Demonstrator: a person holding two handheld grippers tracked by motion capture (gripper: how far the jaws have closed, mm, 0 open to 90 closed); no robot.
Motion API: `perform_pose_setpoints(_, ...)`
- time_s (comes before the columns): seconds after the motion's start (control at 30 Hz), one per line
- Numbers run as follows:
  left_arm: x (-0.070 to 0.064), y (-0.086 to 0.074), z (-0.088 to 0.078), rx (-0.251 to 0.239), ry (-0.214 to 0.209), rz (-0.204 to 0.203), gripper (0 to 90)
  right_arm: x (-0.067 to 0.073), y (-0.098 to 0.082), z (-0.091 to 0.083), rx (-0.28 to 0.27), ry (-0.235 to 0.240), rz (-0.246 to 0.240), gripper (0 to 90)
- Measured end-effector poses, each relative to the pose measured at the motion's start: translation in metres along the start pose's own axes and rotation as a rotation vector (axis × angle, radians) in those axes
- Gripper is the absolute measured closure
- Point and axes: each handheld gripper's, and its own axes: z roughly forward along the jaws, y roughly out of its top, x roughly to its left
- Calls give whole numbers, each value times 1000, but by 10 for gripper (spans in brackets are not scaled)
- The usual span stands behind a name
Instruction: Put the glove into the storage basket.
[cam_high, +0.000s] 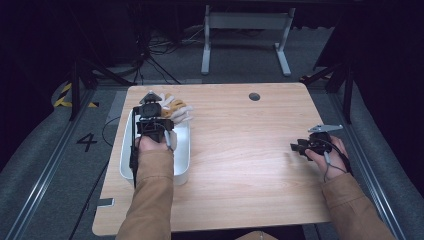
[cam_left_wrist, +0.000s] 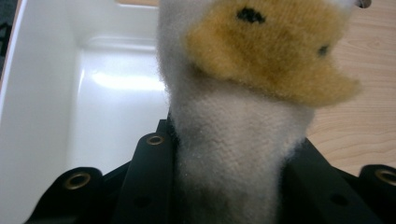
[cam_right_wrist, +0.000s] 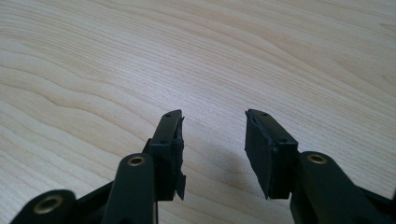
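Carrying step: left claw (cam_high: 161, 107) clamped on fuzzy white-and-tan plush duck (cam_left_wrist: 252, 93) above far end of white plastic bin (cam_high: 182, 150); right claw (cam_right_wrist: 212, 149) apart, idle on light wooden surface (cam_high: 240, 150); next, probably lower and release.
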Motion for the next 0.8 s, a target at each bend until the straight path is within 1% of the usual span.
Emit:
perform_pose_setpoints(0.1, 9, -1, 1, -4, 3, -28, 705, 2, 1, 0, 2, 2, -9, 575)
perform_pose_setpoints(0.17, 14, -2, 1, -6, 15, -37, 706, 2, 1, 1, 1, 3, -12, 574)
perform_pose_setpoints(0.27, 18, -2, 3, -2, 11, -59, 705, 2, 1, 1, -1, 2, -11, 573)
perform_pose_setpoints(0.37, 19, -2, 4, -3, 6, -61, 703, 1, 1, 1, 1, 5, -5, 571)
perform_pose_setpoints(0.43, 18, -4, 7, 6, -2, -60, 701, 1, 0, 1, 0, 7, -5, 571)
perform_pose_setpoints(0.53, 18, -6, 12, 5, -15, -62, 692, 0, 0, 0, -4, 9, -2, 571)
perform_pose_setpoints(0.67, 21, -8, 21, 43, -11, -65, 689, 1, 1, 1, -5, 20, -5, 571)
perform_pose_setpoints(0.8, 26, -11, 31, 60, -14, -79, 689, 3, 1, 2, -3, 26, -4, 570)
